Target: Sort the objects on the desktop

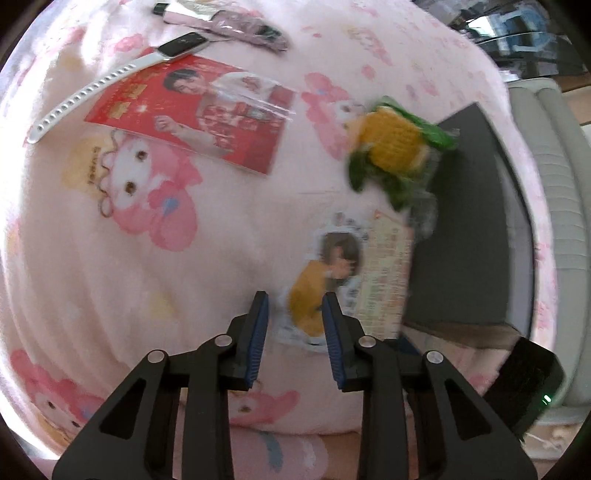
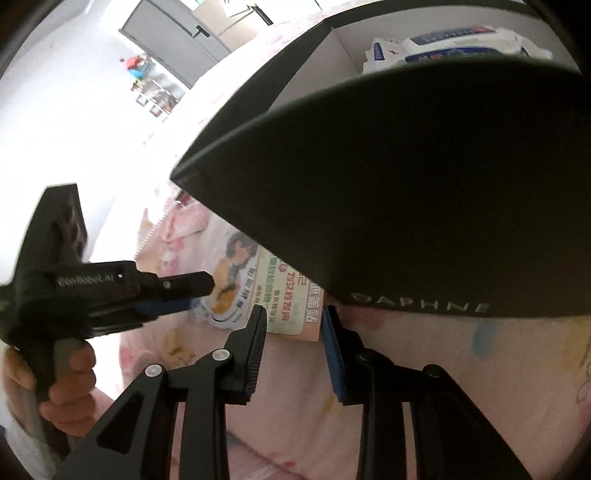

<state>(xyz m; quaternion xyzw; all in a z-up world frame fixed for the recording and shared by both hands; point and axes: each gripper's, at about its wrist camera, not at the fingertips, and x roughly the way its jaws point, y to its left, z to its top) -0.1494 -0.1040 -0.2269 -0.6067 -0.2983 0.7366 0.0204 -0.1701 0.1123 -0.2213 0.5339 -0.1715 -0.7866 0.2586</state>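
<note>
On the blanket (image 1: 110, 258), the card (image 1: 192, 114) lies far left, with the watch (image 1: 110, 77) beside it. The knitted corn (image 1: 395, 144) sits right, against the box (image 1: 476, 221). The sticker sheet (image 1: 351, 273) lies near, left of the box.

The knitted corn toy (image 1: 397, 142) is smeared by blur. The black box (image 2: 406, 177) hides part of the sticker card (image 2: 284, 295), and its wipes pack (image 2: 443, 46) is half hidden.

surface: pink fleece blanket with cartoon rabbit print (image 1: 110, 258)
background: grey metal cabinet door (image 2: 173, 33)
right edge: pale ribbed cushioned furniture (image 1: 565, 221)
</note>
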